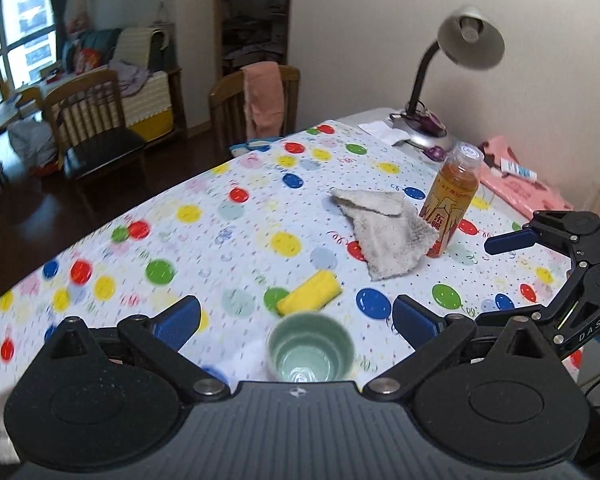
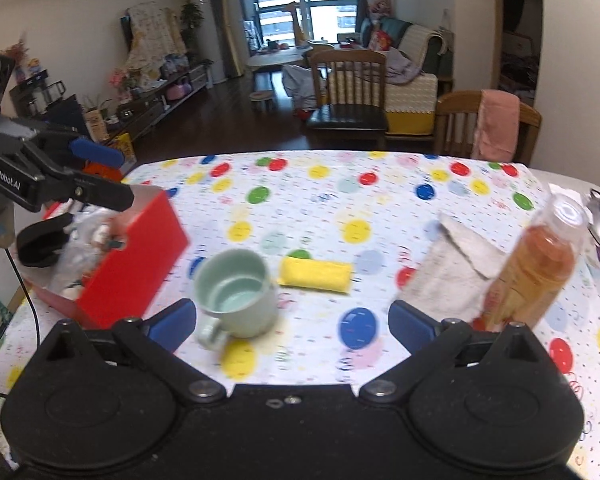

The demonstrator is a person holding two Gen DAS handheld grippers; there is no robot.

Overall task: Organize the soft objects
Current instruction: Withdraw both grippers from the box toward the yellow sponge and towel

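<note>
A yellow sponge lies on the balloon-print tablecloth just beyond a pale green cup. A grey folded cloth lies farther right, touching an orange drink bottle. My left gripper is open and empty above the cup. In the right wrist view the sponge and cloth lie ahead of my open, empty right gripper. A red box holding soft items stands at the left, under the left gripper.
A desk lamp stands at the table's far right corner beside a pink bag. A chair with a pink towel stands behind the table. The cup sits beside the red box. The right gripper shows at the right edge.
</note>
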